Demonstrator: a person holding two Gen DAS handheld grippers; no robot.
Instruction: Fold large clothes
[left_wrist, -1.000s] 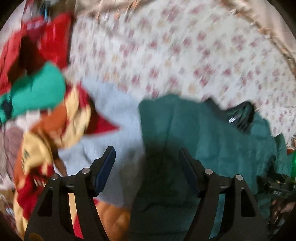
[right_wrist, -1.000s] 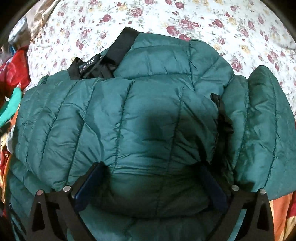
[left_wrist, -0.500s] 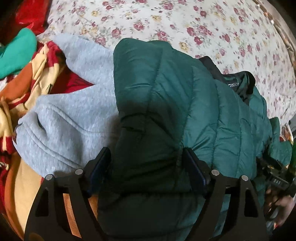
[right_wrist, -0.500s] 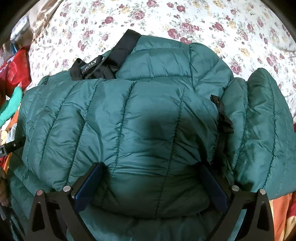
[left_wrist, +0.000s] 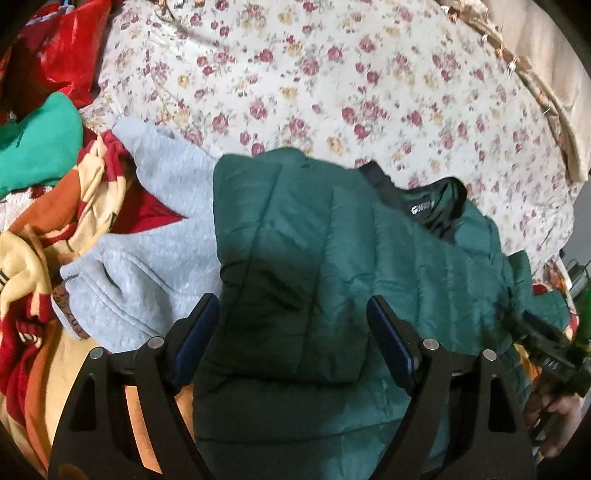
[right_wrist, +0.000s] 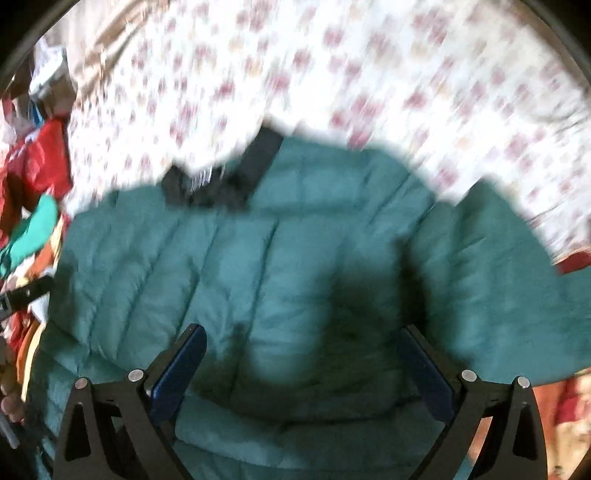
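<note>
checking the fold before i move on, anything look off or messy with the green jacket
Mostly tidy: the green puffer jacket lies folded on the floral sheet. Its left edge overlaps a grey sweatshirt from the loose clothes pile, so it isn't set apart. No damage shows; the right wrist view is blurred.

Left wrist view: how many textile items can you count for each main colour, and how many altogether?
Dark green: 1, puffer jacket
Grey: 1, sweatshirt
Bright green: 1, garment
Red, shiny: 1, item
Red, yellow and orange: 1, patterned cloth
Floral white: 1, bedspread
Total: 6
</note>
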